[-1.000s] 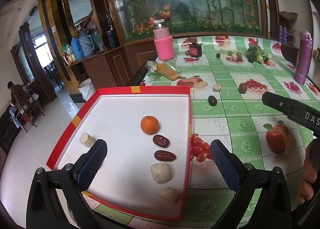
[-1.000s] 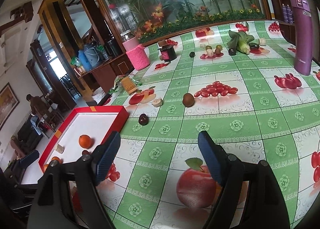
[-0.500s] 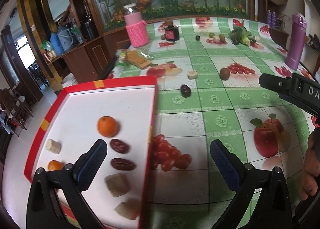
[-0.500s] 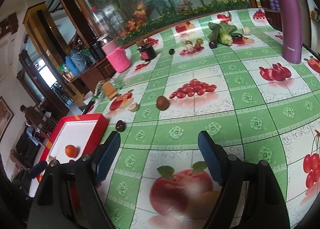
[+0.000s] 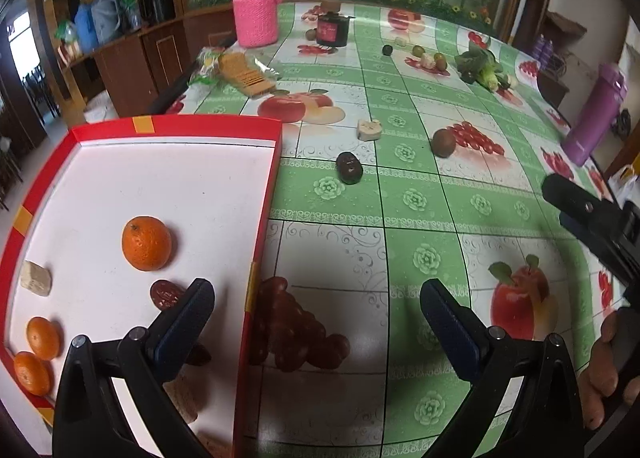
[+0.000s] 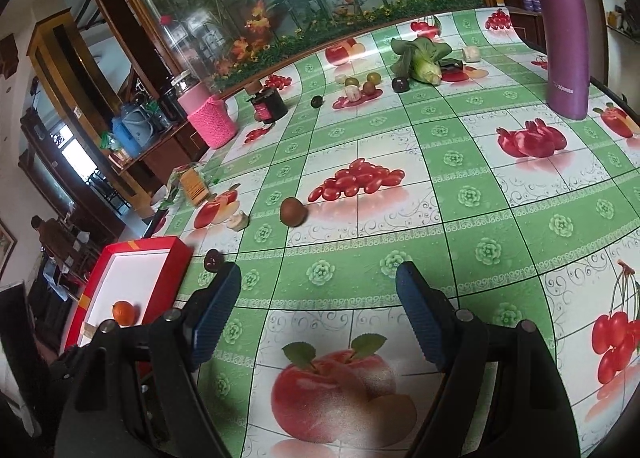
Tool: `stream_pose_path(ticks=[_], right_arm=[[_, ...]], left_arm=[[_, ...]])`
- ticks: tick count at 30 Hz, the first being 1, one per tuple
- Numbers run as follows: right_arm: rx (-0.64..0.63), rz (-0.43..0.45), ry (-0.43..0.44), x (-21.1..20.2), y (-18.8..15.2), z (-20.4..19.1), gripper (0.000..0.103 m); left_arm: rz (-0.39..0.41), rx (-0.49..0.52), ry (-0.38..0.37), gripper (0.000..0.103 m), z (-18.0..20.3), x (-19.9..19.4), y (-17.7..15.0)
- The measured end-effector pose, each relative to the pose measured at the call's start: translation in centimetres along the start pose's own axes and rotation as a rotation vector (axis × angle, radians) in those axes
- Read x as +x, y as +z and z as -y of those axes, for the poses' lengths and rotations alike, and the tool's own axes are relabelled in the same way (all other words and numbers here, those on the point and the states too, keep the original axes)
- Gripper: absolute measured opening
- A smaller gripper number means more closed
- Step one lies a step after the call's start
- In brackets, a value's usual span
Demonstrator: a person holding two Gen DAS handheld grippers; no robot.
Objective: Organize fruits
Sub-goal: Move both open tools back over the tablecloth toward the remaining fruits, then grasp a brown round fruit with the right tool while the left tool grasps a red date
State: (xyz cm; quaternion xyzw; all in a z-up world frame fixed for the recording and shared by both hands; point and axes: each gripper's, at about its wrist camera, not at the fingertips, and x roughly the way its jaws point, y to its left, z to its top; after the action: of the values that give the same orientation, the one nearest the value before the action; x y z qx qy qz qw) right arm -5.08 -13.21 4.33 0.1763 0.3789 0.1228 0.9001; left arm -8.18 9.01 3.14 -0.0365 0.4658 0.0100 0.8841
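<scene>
1. Table (image 5: pixel 420 225): green-and-white fruit-print cloth; it carries everything below.
2. Tray (image 5: pixel 276 161): red rim, white floor, at the table's left edge. Landmark for what follows.
3. Left tongs (image 5: pixel 316 318): jaws wide apart, nothing between them; they straddle the tray's right rim, left finger over the tray floor, right finger over the cloth.
4. Right tongs (image 6: pixel 318 306): jaws wide apart, empty, over the cloth right of the tray and well clear of it.
5. Bottle (image 6: pixel 566 25): purple, upright, far right of the tray.
6. In the tray: one orange (image 5: pixel 146 243) mid-floor, two smaller oranges (image 5: pixel 42 338) by the left rim, a red date (image 5: pixel 166 294) just beside the left finger, a pale chunk (image 5: pixel 36 278) near the left rim.
7. Outside the tray, on the cloth beyond its right rim: dark date (image 5: pixel 349 167) nearest, then a beige piece (image 5: pixel 369 129), then a brown fruit (image 5: pixel 444 142) further right.
</scene>
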Motion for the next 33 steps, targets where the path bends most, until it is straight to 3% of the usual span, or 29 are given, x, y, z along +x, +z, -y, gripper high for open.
stream_pose_path(ticks=[13,18,22,33], right_arm=[[0.103,-0.022,0.038,-0.2,0.4,1.8,0.081],[0.175,-0.061,0.076,0.2,0.5,3.0,0.081],[0.2,-0.064,0.089,0.0,0.7,3.5,0.081],[0.221,-0.09,0.14,0.0,0.6,3.8,0.081]], left_arm=[[-0.006,0.041,0.059,0.102,2.2,3.2,4.5],[-0.027,0.043,0.101,0.085,2.6,5.0,5.5],[-0.027,0.032,0.138,0.078,2.5,6.0,5.9],[-0.02,0.012,0.14,0.06,2.4,6.3,7.2]])
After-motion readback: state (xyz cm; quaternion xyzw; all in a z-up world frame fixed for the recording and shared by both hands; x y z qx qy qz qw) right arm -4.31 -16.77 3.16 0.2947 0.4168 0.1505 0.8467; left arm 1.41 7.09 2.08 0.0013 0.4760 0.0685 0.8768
